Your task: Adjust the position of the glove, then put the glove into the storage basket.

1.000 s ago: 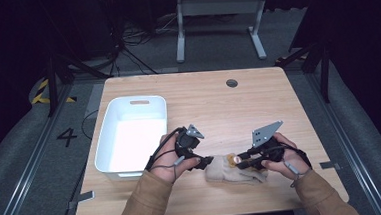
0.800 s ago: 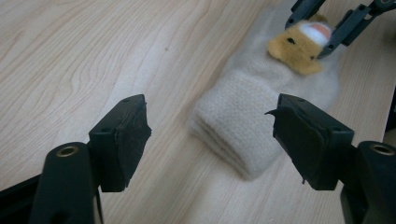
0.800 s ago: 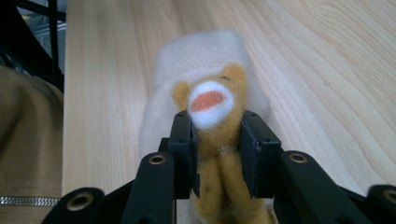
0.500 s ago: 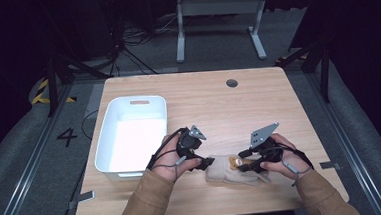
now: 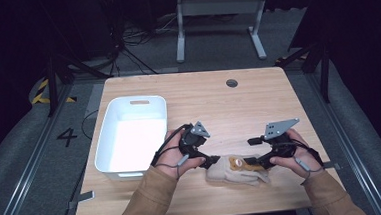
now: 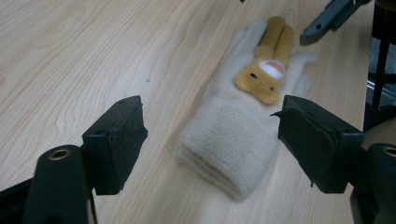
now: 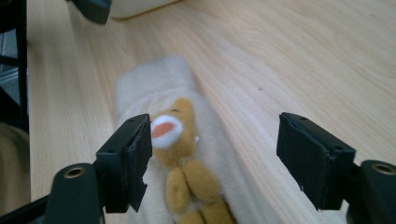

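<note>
Glove (image 5: 235, 171): a cream knitted glove lies flat on the table's near edge, between the two hands, with a small yellow-brown plush animal (image 5: 241, 163) sewn on its back.
Glove, close up: in the left gripper view the ribbed cuff (image 6: 229, 149) points toward the camera and the fingertips point away; the plush animal (image 6: 268, 65) lies lengthwise along the back.
Left gripper (image 5: 213, 161): the person's left hand brings it in from the glove's cuff end; its jaws stand spread wide on either side of the cuff in its own view, and they have just been opening further, pads not pressing the wool.
Right gripper (image 5: 249, 162): it sits low over the glove's other end, and its jaws have just been opening, wide apart now; the plush animal (image 7: 180, 154) lies between them, the left pad just beside its face, nothing pinched.
Table (image 5: 218, 101): pale wood, bare across the far half apart from a round grommet hole (image 5: 232, 83) near the far edge.
Bin (image 5: 132, 136): a white plastic bin stands at the table's left, just beside the left hand (image 5: 174, 153), well clear of the glove.
In the way: between the two grippers and the glove nothing stands; each gripper's tip faces the other across the wool.
Beyond the table: a grey metal stand (image 5: 218, 25) and loose cables on the dark floor.
</note>
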A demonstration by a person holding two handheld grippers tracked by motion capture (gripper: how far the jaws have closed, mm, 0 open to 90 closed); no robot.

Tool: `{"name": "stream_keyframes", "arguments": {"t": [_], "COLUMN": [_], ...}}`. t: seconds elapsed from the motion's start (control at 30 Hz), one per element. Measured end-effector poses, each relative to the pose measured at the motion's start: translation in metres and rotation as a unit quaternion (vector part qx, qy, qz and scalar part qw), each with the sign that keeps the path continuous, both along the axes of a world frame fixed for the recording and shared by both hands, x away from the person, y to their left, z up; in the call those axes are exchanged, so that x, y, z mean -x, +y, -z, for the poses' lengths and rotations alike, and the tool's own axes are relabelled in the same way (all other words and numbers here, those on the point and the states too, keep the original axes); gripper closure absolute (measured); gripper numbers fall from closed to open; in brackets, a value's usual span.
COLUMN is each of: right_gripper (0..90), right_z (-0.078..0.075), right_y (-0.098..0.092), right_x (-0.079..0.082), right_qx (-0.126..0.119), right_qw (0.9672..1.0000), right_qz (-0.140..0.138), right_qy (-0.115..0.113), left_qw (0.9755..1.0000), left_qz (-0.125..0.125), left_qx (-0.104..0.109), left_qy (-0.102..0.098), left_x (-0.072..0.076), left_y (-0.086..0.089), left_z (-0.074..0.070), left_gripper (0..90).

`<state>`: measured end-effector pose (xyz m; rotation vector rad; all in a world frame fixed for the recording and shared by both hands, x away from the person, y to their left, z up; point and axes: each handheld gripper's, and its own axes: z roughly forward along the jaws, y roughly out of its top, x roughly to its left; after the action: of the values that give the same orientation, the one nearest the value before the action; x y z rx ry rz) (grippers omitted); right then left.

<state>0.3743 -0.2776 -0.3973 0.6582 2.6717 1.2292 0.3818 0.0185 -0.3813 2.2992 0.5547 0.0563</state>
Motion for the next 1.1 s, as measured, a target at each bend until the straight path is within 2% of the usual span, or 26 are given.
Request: {"name": "stream_keyframes", "arguments": {"t": [0.07, 0.1, 0.2, 0.37, 0.4, 0.47, 0.5, 0.6, 0.63, 0.67, 0.7, 0.77, 0.83, 0.87, 0.9, 0.93, 1.0, 1.03, 1.1], "right_gripper": [25.4, 25.4, 23.7, 23.0, 24.1, 24.5, 27.2, 30.9, 34.3, 34.3, 40.2, 40.5, 45.1, 45.1, 50.5, 52.4, 56.8, 57.3, 58.4], "right_z": [-0.001, -0.003, -0.005, -0.006, -0.006, -0.005, -0.006, -0.006, -0.007, -0.007, -0.006, -0.006, -0.007, -0.007, -0.006, -0.005, -0.002, -0.002, 0.001], "right_y": [-0.001, -0.005, -0.01, -0.019, -0.022, -0.024, -0.03, -0.035, -0.04, -0.04, -0.045, -0.048, -0.052, -0.052, -0.056, -0.057, -0.062, -0.064, -0.067], "right_x": [0.0, 0.0, 0.001, 0.0, 0.0, -0.001, -0.003, -0.004, -0.005, -0.005, -0.006, -0.007, -0.008, -0.008, -0.01, -0.01, -0.011, -0.012, -0.014], "right_qx": [-0.004, -0.015, -0.029, -0.04, -0.042, -0.042, -0.043, -0.041, -0.033, -0.033, -0.04, -0.039, -0.034, -0.034, -0.023, -0.02, -0.019, -0.019, -0.016], "right_qw": [1.0, 0.9996, 0.9982, 0.9944, 0.9934, 0.9924, 0.9902, 0.9887, 0.9864, 0.9864, 0.9846, 0.9824, 0.98, 0.98, 0.9779, 0.9773, 0.9738, 0.9732, 0.97], "right_qz": [0.004, 0.024, 0.05, 0.094, 0.103, 0.112, 0.128, 0.139, 0.157, 0.157, 0.169, 0.182, 0.195, 0.195, 0.207, 0.21, 0.226, 0.229, 0.242], "right_qy": [-0.002, -0.007, -0.016, -0.026, -0.028, -0.03, -0.035, -0.036, -0.032, -0.032, -0.018, -0.019, -0.022, -0.022, -0.016, -0.013, -0.008, -0.007, -0.012], "left_qw": [1.0, 1.0, 0.9999, 1.0, 0.9999, 0.9998, 0.9997, 0.9997, 0.9997, 0.9997, 0.9998, 0.9998, 1.0, 1.0, 1.0, 1.0, 0.9999, 0.9999, 0.9999], "left_qz": [0.0, -0.001, 0.001, 0.006, 0.01, 0.011, 0.012, 0.011, 0.012, 0.012, 0.013, 0.011, 0.002, 0.002, 0.0, -0.002, -0.001, -0.003, -0.002], "left_qx": [0.001, 0.002, 0.01, 0.003, -0.01, -0.015, -0.019, -0.02, -0.018, -0.018, -0.016, -0.016, -0.006, -0.006, -0.004, -0.005, -0.009, -0.01, -0.009], "left_qy": [0.0, 0.0, 0.001, -0.002, -0.004, -0.006, -0.008, -0.01, -0.009, -0.009, -0.009, -0.01, -0.005, -0.005, -0.002, -0.003, -0.004, -0.005, -0.009], "left_x": [0.0, 0.0, -0.001, -0.001, -0.001, -0.001, -0.001, 0.0, 0.0, 0.0, 0.001, 0.001, 0.001, 0.001, 0.001, 0.002, 0.001, 0.001, 0.001], "left_y": [-0.001, -0.001, -0.005, -0.008, -0.009, -0.009, -0.01, -0.01, -0.01, -0.01, -0.01, -0.011, -0.011, -0.011, -0.011, -0.012, -0.012, -0.013, -0.013], "left_z": [0.0, -0.001, -0.003, -0.004, -0.004, -0.004, -0.004, -0.004, -0.005, -0.005, -0.005, -0.005, -0.005, -0.005, -0.004, -0.004, -0.003, -0.003, -0.001], "left_gripper": [23.7, 23.8, 24.1, 24.4, 24.6, 24.9, 25.1, 25.1, 26.0, 26.1, 26.2, 26.4, 26.8, 27.8, 28.3, 28.3, 28.3, 28.3, 28.1]}}
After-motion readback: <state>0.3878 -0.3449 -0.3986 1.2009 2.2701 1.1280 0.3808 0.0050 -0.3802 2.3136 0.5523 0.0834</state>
